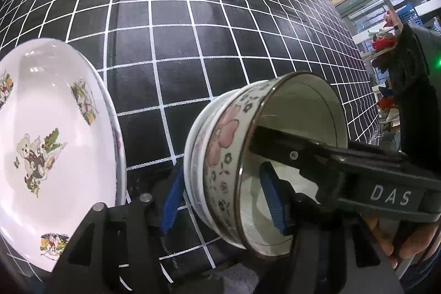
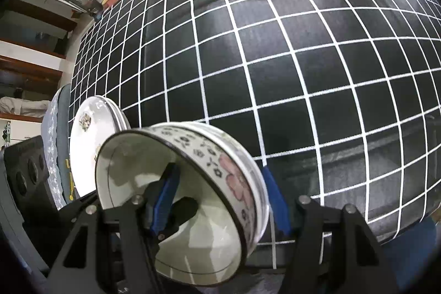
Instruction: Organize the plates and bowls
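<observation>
Bowl-stacking step: we have both the left tool (image 1: 223, 200) and right tool (image 2: 220, 200) clamped on the flowered bowl's (image 1: 220, 153) wall, nested in a white bowl (image 1: 193, 156); next, release gently beside the plates (image 1: 49, 145).

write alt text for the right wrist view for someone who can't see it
A floral bowl, nested in a second bowl, is gripped at its rim by the right gripper, one blue finger inside and one outside. Behind it to the left lies a white plate with printed pictures, on a black tablecloth with a white grid.
</observation>
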The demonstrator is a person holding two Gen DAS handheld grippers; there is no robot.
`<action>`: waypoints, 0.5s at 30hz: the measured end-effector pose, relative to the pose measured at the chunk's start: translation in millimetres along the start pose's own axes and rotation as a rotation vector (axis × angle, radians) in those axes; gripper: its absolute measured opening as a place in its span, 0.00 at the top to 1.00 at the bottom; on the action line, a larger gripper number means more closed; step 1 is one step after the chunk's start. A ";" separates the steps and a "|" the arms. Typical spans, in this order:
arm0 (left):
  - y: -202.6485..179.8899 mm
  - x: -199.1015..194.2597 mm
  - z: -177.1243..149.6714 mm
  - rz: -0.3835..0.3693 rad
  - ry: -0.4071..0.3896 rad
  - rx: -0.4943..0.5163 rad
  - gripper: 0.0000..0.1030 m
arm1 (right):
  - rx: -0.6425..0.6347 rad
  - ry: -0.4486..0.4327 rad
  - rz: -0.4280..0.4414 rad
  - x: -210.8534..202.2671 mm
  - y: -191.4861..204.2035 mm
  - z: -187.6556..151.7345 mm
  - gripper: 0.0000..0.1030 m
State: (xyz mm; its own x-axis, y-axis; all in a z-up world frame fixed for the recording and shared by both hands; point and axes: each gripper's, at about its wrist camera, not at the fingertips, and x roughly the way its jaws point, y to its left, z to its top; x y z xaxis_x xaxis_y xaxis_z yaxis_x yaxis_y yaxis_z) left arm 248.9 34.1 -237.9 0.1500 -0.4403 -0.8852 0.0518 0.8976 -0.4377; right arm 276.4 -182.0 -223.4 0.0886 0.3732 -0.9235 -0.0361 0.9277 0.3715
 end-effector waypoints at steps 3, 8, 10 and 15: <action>-0.9 0.6 0.7 0.010 0.002 0.005 0.46 | -0.018 -0.011 -0.015 -0.5 2.0 -3.6 0.36; -9.3 5.9 4.5 0.035 0.001 -0.003 0.44 | -0.004 -0.015 -0.045 0.8 5.9 -4.8 0.36; -11.6 6.2 4.7 0.044 -0.005 -0.011 0.44 | 0.008 -0.023 -0.061 0.5 6.9 -6.6 0.36; -18.2 9.7 6.5 0.062 -0.001 -0.028 0.44 | 0.058 -0.014 -0.059 2.5 5.3 -6.9 0.38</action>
State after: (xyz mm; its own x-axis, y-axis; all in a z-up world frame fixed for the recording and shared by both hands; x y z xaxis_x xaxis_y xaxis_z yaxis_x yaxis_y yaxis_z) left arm 255.8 13.6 -237.5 0.1530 -0.3841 -0.9105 0.0148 0.9222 -0.3865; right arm 269.5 -176.2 -224.4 0.1027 0.3170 -0.9428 0.0275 0.9466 0.3213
